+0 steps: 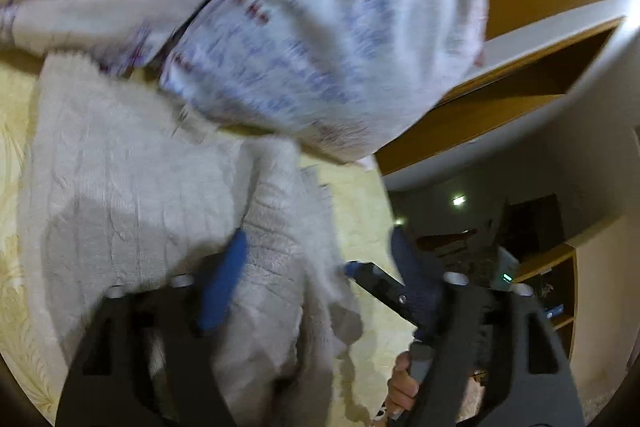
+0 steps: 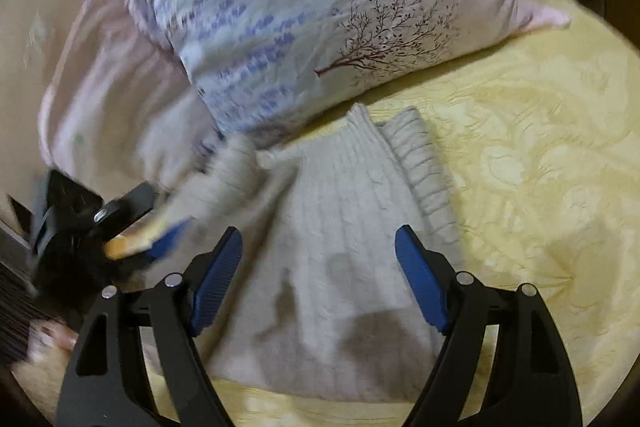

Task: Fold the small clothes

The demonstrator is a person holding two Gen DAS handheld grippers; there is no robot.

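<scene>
A cream knit sweater (image 2: 340, 227) lies on the yellow bedspread (image 2: 540, 155), its top end just below a printed pillow (image 2: 304, 11), already doubled over on itself with a ribbed edge showing along the right side. The right gripper (image 2: 320, 283) hangs over its lower half, jaws wide apart and nothing between them. The left gripper (image 1: 316, 279) is also spread wide and empty, with the knit spread out beneath it; both views are blurred, so the fine detail is lost. The sweater looks soft, thick and light, the sort that sags and drags rather than holds a crease, and its fuzzy surface should give the blue pads (image 2: 218, 279) plenty to bite on. I would take it at the ribbed hem or at a folded corner, pinching through all layers, since a hold in the middle would only bunch it up.
</scene>
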